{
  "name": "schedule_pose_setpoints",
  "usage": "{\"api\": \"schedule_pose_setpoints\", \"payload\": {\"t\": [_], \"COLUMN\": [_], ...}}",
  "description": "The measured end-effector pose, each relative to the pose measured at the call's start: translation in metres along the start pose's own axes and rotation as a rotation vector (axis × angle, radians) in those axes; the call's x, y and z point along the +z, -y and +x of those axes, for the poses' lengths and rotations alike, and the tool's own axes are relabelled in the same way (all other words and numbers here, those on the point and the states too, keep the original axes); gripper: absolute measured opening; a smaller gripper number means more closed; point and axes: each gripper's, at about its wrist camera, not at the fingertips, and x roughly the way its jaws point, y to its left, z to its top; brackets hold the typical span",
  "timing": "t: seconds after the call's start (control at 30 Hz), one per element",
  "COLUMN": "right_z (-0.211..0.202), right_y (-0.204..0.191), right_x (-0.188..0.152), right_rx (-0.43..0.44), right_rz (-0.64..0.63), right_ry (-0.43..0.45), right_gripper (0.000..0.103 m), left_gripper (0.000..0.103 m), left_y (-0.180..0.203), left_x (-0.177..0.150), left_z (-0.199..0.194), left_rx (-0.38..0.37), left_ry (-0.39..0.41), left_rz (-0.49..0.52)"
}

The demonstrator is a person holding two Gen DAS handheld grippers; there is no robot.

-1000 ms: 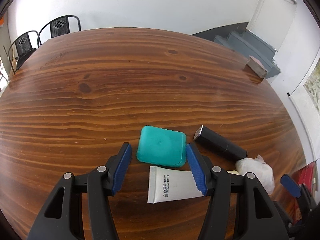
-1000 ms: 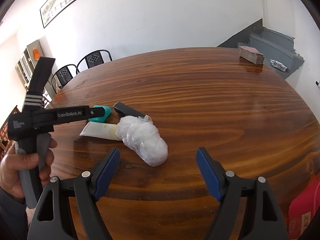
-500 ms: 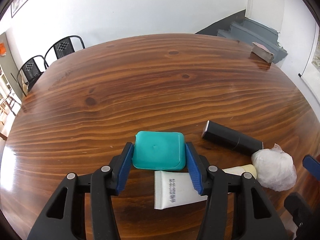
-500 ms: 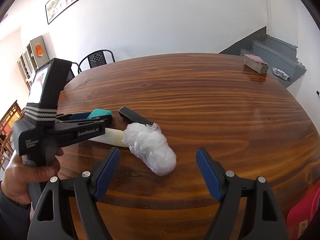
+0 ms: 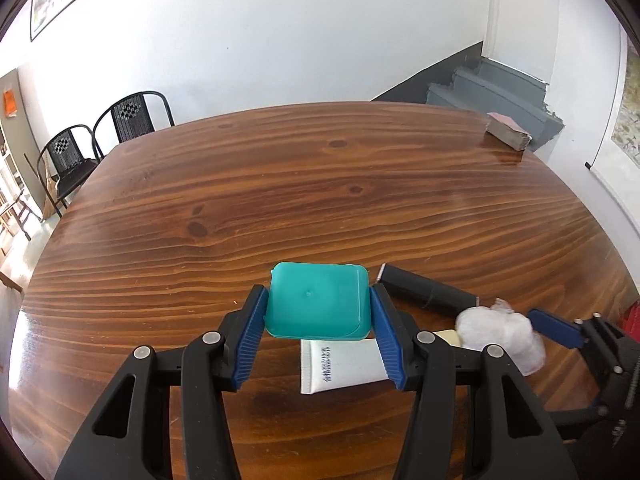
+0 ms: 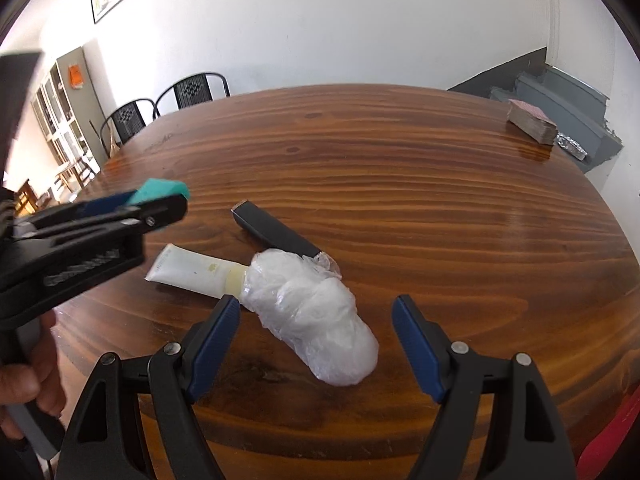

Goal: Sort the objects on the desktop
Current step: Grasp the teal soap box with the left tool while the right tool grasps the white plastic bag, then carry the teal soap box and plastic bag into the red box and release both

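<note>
My left gripper (image 5: 318, 301) is shut on a teal rounded-square box (image 5: 316, 306), held just above the wooden table (image 5: 320, 184). Below it a white tube (image 5: 340, 366) lies flat, with a black oblong case (image 5: 428, 290) and a wad of white plastic wrap (image 5: 500, 334) to its right. In the right wrist view my right gripper (image 6: 316, 305) stands open over the near end of the plastic wad (image 6: 320, 320), not touching it. The tube (image 6: 192, 266) and the black case (image 6: 276, 230) lie beyond it, and the left gripper (image 6: 160, 204) carries the teal box (image 6: 164, 190) at the left.
A stack of cards (image 6: 532, 122) sits at the table's far right edge, with crumpled foil (image 6: 574, 146) just past it. Two black chairs (image 5: 100, 140) stand behind the far left side. Something red (image 6: 616, 432) shows at the near right edge. A hand (image 6: 24, 384) grips the left tool's handle.
The left jaws have closed on the teal box and raised it off the table. The right gripper has drawn closer to the plastic wad, jaws still wide.
</note>
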Motion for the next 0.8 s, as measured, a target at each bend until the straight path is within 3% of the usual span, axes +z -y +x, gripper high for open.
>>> {"api": "schedule_pose_setpoints", "payload": {"t": [0.07,0.13,0.2,0.27,0.33,0.8], "right_z": [0.005,0.004,0.003,0.002,0.000,-0.048], "right_y": [0.001,0.001,0.001,0.003,0.006,0.008], "right_x": [0.000,-0.001,-0.002,-0.002,-0.002,-0.012], "right_rx": [0.003,-0.015,-0.033,-0.026,-0.020,0.005], "right_rz": [0.002,-0.006,-0.018,-0.002,0.015,0.130], "right_ry": [-0.029,-0.031,-0.032,-0.030,-0.032,0.069], "right_gripper": [0.077,0.054,0.043,0.040,0.031,0.030], "left_gripper": [0.055,0.055,0.055,0.055,0.055,0.055], "left_y": [0.004,0.008,0.011,0.015,0.019,0.026], "left_x": [-0.001,-0.001,-0.003,-0.005,-0.007,-0.017], "left_z": [-0.005,-0.009,-0.014,-0.020,-0.023,-0.061], "left_rx": [-0.001,0.001,0.007,0.021,0.037,0.025], "left_ry": [0.009,0.020,0.031,0.045,0.056,0.117], "left_rz": [0.005,0.009,0.013,0.023,0.033,0.021]}}
